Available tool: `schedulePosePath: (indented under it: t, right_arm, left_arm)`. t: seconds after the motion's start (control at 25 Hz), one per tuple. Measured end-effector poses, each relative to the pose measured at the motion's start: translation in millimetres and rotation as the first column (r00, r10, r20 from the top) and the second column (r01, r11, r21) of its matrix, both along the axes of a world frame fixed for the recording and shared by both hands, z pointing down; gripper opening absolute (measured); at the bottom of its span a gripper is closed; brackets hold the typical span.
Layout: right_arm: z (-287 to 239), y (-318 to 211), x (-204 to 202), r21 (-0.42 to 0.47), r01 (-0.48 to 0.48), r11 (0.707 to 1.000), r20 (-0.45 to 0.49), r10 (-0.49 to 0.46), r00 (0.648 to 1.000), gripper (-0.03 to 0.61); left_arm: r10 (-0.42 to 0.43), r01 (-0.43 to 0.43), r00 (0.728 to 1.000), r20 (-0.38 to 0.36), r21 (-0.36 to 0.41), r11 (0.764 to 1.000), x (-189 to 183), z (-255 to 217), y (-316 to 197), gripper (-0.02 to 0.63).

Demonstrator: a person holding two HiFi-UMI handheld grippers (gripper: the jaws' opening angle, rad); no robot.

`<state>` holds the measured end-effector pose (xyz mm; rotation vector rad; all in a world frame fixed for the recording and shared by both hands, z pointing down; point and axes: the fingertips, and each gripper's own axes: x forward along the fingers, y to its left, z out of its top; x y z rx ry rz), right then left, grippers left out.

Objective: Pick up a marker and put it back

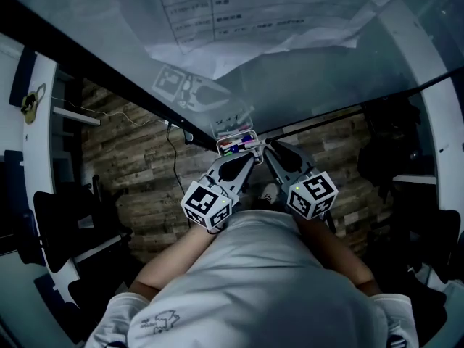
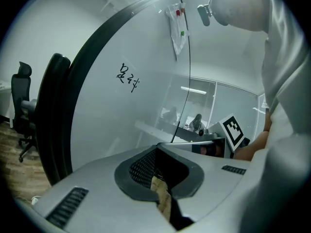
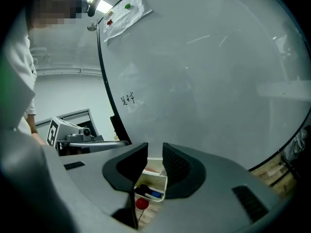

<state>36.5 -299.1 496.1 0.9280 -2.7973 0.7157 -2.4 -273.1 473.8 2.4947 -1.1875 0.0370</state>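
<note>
A small white marker tray (image 1: 223,146) hangs at the bottom edge of the glass whiteboard (image 1: 312,78), holding several coloured markers (image 1: 235,147). Both grippers are held close to my body just below it. The left gripper (image 1: 251,155) points at the tray with its jaws together and nothing between them; in its own view the left gripper (image 2: 157,149) shows only the board beyond. The right gripper (image 1: 267,151) sits beside it. In the right gripper view the tray (image 3: 158,180) with a blue marker (image 3: 154,194) shows through the narrow gap of the open right gripper (image 3: 154,147), which holds nothing.
Printed papers (image 1: 239,13) are stuck high on the board, and handwriting (image 2: 127,77) marks it. A red round thing (image 3: 141,203) shows just below the tray. A black office chair (image 2: 22,106) stands at the left on the wood floor (image 1: 138,158).
</note>
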Motion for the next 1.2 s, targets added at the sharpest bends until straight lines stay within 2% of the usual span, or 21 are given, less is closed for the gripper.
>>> schedulePosePath:
  t: [0.28,0.52,0.84,0.92,0.96,1.2]
  right_arm:
    - [19,-10,2,-0.042,0.017,0.999,0.001,-0.017,1.0,0.115]
    - [34,-13,-3,-0.067,0.036,0.997,0.021,-0.035,0.999,0.118]
    - [43,-20,-5,-0.068,0.056,0.996,0.002,-0.056,0.998,0.118]
    - [47,-21,-5,-0.07,0.058,0.996,-0.023,-0.06,0.998,0.109]
    - [48,-21,-5,-0.071,0.059,0.996,-0.03,-0.061,0.998,0.078]
    - [36,-20,-3,-0.03,0.047,0.998,-0.039,-0.048,0.998,0.074]
  left_arm:
    - [-0.015,0.015,1.0,0.015,-0.036,0.999,5,12,-5,0.006]
    - [-0.035,0.037,0.999,0.033,-0.051,0.998,4,24,-9,0.006]
    - [-0.056,0.058,0.997,0.05,-0.054,0.997,2,26,-11,0.005]
    - [-0.061,0.064,0.997,0.05,-0.053,0.997,1,25,-11,0.005]
    - [-0.064,0.066,0.997,0.049,-0.053,0.996,0,25,-11,0.005]
    - [-0.066,0.068,0.997,0.043,-0.04,0.997,-2,20,-6,0.005]
